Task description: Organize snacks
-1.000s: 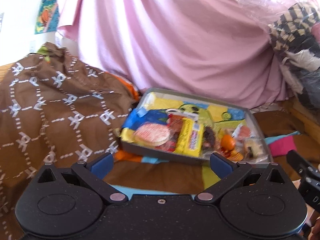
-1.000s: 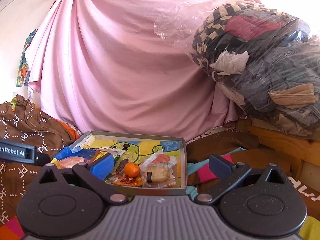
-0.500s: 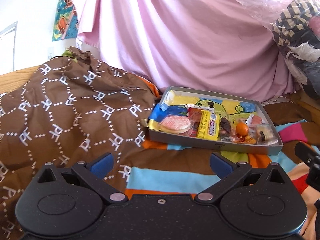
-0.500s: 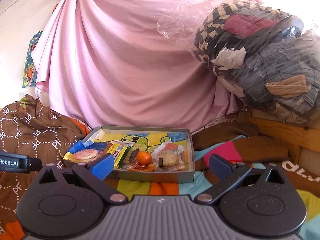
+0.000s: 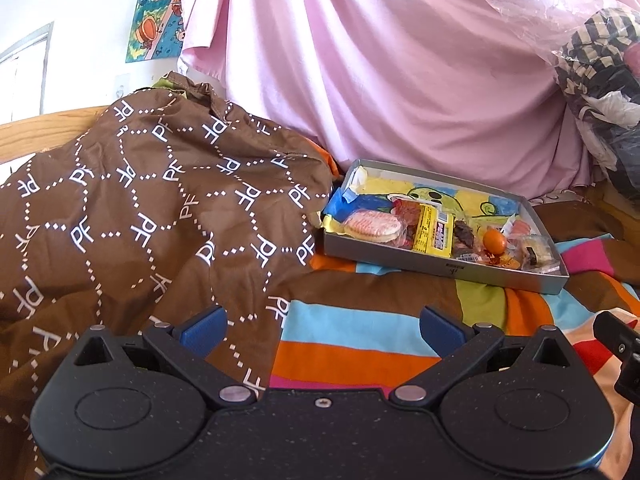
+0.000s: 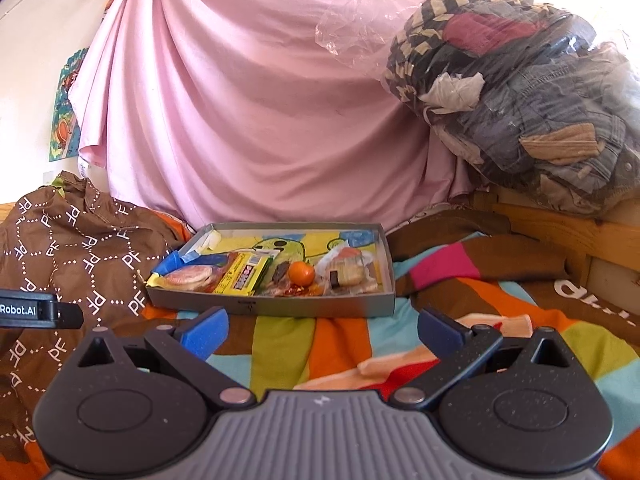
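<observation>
A shallow grey box (image 5: 444, 269) (image 6: 272, 306) lies on a striped blanket and holds several snacks in a row along its front: a pink round wafer pack (image 5: 372, 224) (image 6: 188, 279), a yellow bar (image 5: 435, 232) (image 6: 244, 274), a dark wrapped piece (image 5: 464, 234), an orange fruit (image 5: 494, 241) (image 6: 301, 272) and a clear pack of cookies (image 5: 534, 252) (image 6: 346, 270). My left gripper (image 5: 322, 326) hangs open and empty, well short of the box. My right gripper (image 6: 320, 326) is open and empty too, just in front of the box.
A brown patterned cover (image 5: 152, 208) is heaped to the left of the box. A pink sheet (image 6: 256, 120) hangs behind it. A clear bag of clothes (image 6: 520, 100) rests on a wooden frame (image 6: 580, 236) at the right. The striped blanket (image 6: 480, 304) spreads in front.
Both grippers have drawn back from the box, so it looks smaller and farther off. More of the striped blanket shows in front. Both stay open and empty.
</observation>
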`<act>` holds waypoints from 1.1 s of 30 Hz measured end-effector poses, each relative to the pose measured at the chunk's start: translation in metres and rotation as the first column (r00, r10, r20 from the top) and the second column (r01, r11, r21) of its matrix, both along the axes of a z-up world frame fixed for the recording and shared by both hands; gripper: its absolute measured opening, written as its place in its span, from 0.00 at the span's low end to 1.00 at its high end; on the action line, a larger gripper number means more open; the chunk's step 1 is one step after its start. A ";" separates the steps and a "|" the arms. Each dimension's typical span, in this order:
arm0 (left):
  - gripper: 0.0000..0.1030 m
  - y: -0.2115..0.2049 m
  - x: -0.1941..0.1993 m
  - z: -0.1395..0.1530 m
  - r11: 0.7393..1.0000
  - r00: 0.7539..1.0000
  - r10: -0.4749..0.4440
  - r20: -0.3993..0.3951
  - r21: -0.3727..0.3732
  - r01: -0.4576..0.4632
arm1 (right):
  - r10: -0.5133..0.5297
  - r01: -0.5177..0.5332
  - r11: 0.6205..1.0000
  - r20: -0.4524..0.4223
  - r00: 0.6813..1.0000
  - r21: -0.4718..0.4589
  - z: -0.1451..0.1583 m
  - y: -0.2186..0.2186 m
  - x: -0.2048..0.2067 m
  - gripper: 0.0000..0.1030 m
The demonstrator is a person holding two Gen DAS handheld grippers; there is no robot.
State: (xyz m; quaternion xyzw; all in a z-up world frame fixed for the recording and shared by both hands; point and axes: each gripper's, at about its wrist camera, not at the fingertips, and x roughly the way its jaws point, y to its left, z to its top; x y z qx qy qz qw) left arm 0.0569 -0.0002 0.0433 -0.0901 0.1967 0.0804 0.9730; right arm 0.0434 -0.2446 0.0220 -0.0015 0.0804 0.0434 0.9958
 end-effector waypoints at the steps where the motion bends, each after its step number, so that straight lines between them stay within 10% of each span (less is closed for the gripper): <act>1: 0.99 0.000 -0.001 -0.001 1.000 1.000 -0.006 -0.003 -0.001 0.006 | -0.002 0.002 1.000 -0.002 1.000 0.001 -0.001 0.001 -0.002 1.00; 33: 0.99 0.014 -0.037 -0.022 0.997 0.998 -0.027 -0.063 0.077 0.032 | 0.051 -0.053 0.998 -0.105 0.993 -0.016 -0.020 0.026 -0.028 1.00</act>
